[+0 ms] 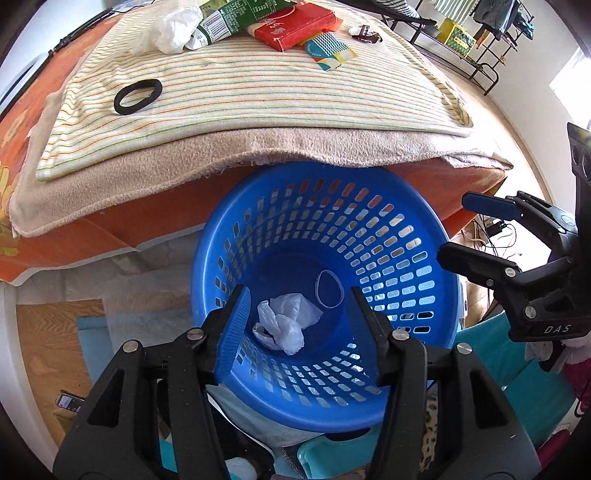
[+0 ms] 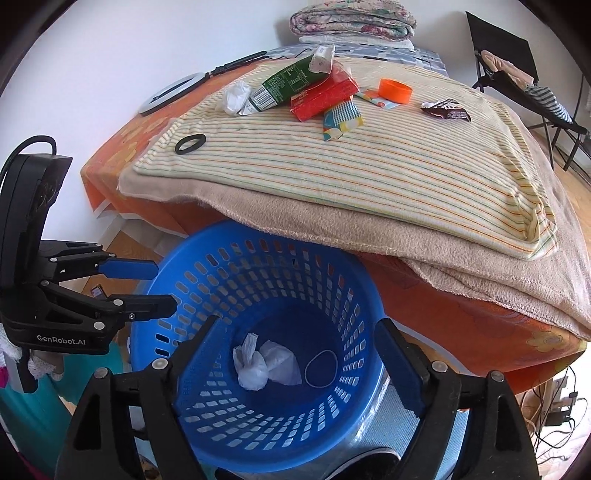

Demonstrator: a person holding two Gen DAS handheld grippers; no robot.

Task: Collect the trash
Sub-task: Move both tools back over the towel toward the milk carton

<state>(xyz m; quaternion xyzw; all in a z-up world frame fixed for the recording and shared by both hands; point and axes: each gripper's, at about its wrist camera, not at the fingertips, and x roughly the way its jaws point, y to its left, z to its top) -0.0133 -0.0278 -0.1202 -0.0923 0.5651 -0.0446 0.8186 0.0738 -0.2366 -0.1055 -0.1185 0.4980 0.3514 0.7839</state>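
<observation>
A blue slotted basket (image 1: pixel 388 258) (image 2: pixel 258 266) stands on the floor against the bed. In it lie a crumpled white bag (image 1: pixel 284 325) (image 2: pixel 262 363) and a thin rubber band (image 1: pixel 328 293) (image 2: pixel 321 363). My left gripper (image 1: pixel 297 291) (image 2: pixel 164 288) is open and empty over the basket's mouth. My right gripper (image 2: pixel 298 321) (image 1: pixel 453 227) is also open and empty above it. On the striped blanket lie a green carton (image 2: pixel 288 83) (image 1: pixel 236 18), a red box (image 2: pixel 325 96) (image 1: pixel 295 26), a white crumpled bag (image 2: pixel 236 98) (image 1: pixel 166 31), a black hair tie (image 2: pixel 190 143) (image 1: pixel 137 96), a patterned packet (image 2: pixel 341 118) (image 1: pixel 330 50), an orange ring (image 2: pixel 395 90) and a dark wrapper (image 2: pixel 445 109) (image 1: pixel 365 35).
A beige blanket edge (image 2: pixel 295 229) overhangs the basket's far rim. A folded quilt (image 2: pixel 352 20) and a ring light (image 2: pixel 166 94) sit at the bed's far side. A black chair (image 2: pixel 517 74) stands at the right. Cables (image 2: pixel 554 406) lie on the floor.
</observation>
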